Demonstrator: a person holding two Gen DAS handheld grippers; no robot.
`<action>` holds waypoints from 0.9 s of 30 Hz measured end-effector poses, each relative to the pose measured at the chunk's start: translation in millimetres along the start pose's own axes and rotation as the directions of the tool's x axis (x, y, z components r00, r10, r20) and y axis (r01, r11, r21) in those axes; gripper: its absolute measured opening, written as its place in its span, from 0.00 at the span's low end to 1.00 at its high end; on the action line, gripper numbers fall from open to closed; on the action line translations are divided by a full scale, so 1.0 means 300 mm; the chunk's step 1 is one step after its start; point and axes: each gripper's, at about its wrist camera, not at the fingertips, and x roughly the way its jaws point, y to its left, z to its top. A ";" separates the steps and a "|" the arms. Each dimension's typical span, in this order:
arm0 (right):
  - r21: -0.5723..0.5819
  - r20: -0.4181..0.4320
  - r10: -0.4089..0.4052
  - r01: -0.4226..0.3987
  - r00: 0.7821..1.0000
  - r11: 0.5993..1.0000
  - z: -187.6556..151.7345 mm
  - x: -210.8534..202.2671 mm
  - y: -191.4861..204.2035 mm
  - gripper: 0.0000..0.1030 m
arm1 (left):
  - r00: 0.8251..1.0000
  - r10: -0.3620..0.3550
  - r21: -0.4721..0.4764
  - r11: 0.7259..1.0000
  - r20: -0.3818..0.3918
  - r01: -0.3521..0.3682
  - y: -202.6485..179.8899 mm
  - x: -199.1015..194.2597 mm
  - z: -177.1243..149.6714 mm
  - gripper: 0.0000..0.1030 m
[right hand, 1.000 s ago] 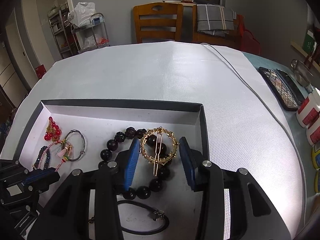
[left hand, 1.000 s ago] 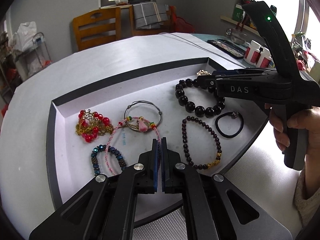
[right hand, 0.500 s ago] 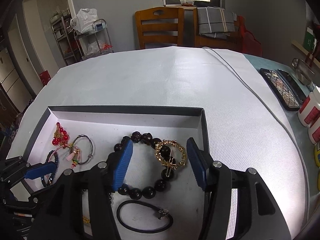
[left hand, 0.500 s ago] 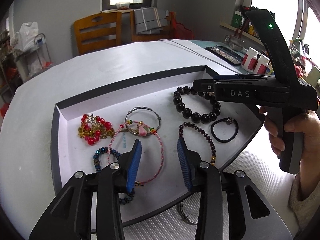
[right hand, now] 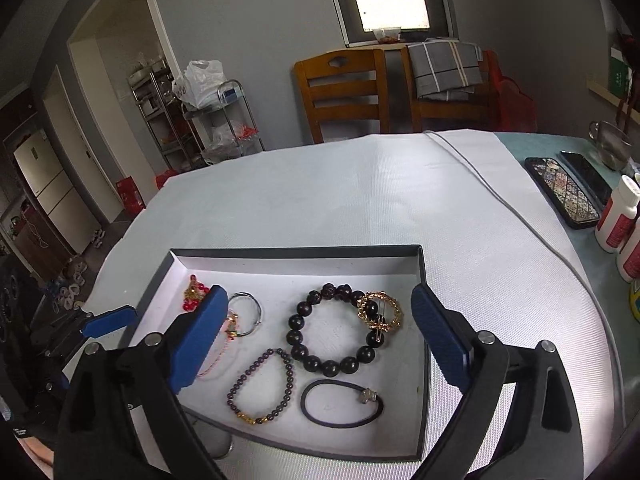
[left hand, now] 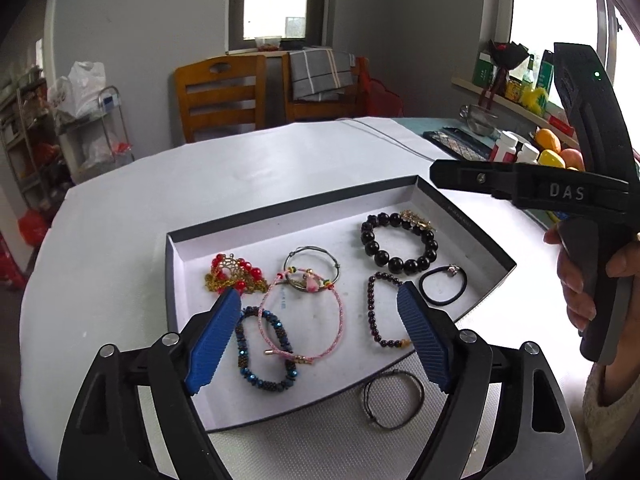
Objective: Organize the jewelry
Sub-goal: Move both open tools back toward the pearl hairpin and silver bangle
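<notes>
A dark-rimmed tray (left hand: 296,205) (right hand: 296,253) with a white floor holds the jewelry: a big black bead bracelet (left hand: 394,264) (right hand: 298,323), a gold hair clip (right hand: 379,311) lying on it, a dark thin bead bracelet (right hand: 262,384), a black hair tie (right hand: 340,404), a pink cord bracelet (left hand: 340,320), a blue bead bracelet (left hand: 264,376), a silver bangle (left hand: 314,252) and a red-and-gold ornament (left hand: 234,272). A thin dark loop (left hand: 394,398) lies on the mat outside the tray. My left gripper (left hand: 318,340) is open and empty above the tray's near edge. My right gripper (right hand: 316,340) is open and empty above the tray.
The tray rests on a white mat (right hand: 360,184) over a round table. A patterned phone case (right hand: 564,188), pill bottles (right hand: 616,216) and a grey cable (right hand: 500,196) lie at the right. Wooden chairs (right hand: 344,92) stand behind the table.
My left gripper opened and let go of the pink cord bracelet, then pulled back. My right gripper opened wider and rose, leaving the gold clip on the black bead bracelet.
</notes>
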 end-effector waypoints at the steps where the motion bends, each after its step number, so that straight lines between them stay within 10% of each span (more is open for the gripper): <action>1: 0.001 0.011 0.006 -0.006 1.000 1.000 0.002 -0.029 0.005 0.95 | 1.000 0.000 -0.003 1.000 0.002 0.000 0.004 -0.015 -0.003 0.84; 27: -0.163 0.009 0.017 -0.016 1.000 0.987 -0.263 -0.321 0.101 0.95 | 0.999 0.040 0.010 0.999 0.033 -0.041 0.030 -0.284 -0.168 0.90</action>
